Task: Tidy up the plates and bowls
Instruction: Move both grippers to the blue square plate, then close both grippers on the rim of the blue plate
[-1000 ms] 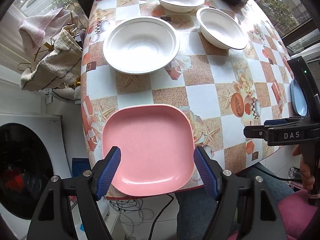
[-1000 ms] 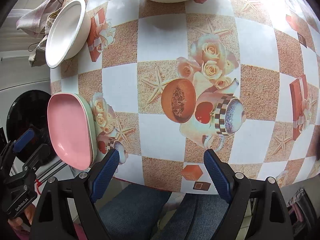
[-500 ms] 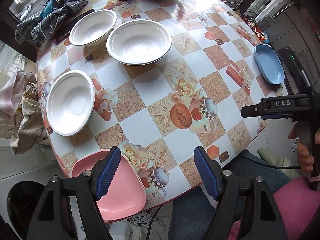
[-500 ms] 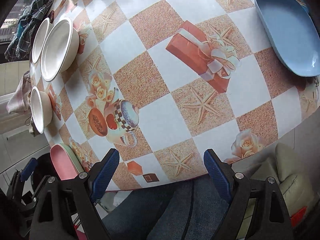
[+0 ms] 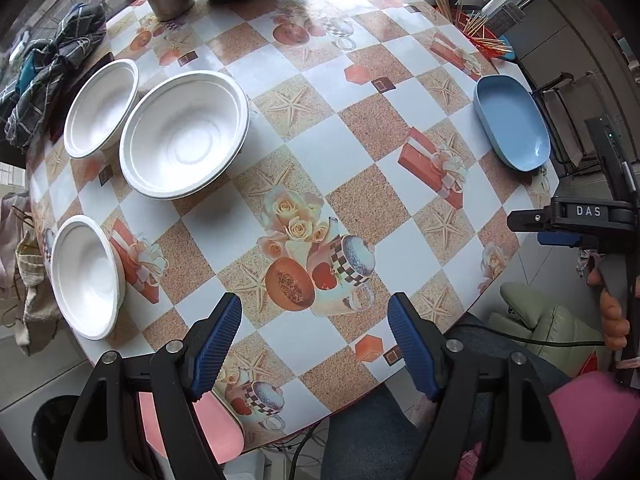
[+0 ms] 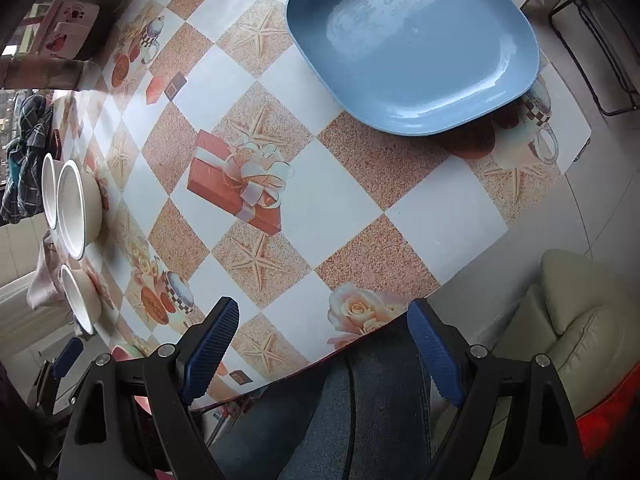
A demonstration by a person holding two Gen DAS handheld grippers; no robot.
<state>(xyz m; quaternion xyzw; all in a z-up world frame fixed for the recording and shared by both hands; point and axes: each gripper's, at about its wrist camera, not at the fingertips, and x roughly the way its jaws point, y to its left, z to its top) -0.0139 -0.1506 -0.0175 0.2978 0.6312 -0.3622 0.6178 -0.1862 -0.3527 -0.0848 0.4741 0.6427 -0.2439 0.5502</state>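
Left hand-held gripper wide, empty, over table edge. Right hand-held gripper wide, empty, near blue plate. Three white bowls far left; pink plate at near edge.

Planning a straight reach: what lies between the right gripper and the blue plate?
Only bare tablecloth between right gripper and blue plate, per the right wrist view.

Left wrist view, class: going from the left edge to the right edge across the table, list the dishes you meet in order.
Small white bowl near the table's edge → white bowl farther back → large white bowl → blue plate. The pink plate is mostly hidden behind the tool, so it is left out.
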